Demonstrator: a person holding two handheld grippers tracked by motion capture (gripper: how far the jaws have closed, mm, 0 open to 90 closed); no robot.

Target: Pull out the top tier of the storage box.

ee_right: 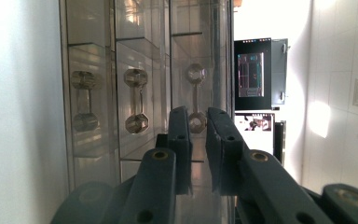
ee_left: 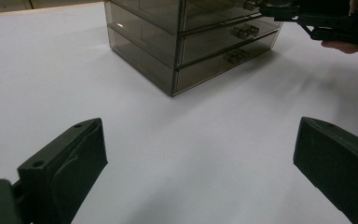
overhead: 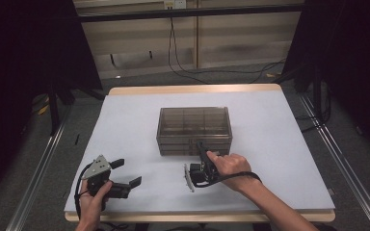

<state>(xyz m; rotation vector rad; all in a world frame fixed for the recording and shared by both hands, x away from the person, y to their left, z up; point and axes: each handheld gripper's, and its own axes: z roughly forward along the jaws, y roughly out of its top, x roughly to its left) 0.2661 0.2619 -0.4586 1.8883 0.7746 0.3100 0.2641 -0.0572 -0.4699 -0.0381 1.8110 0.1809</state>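
Item: smoky translucent plastic three-drawer cabinet (overhead: 194,131), sitting on white table (overhead: 125,125). Right gripper (ee_right: 197,122) is narrowing around top drawer's handle (ee_right: 196,95), contact unclear. Left gripper (overhead: 126,174) is resting wide open, empty.

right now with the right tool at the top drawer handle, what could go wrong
1. The right tool has its jaws narrowed around the top drawer handle, near one end rather than the middle, so it might slip off in a pull.
2. The drawer box stands loose on the white table; the left tool is open and well away, so the whole box may slide instead of the drawer opening.
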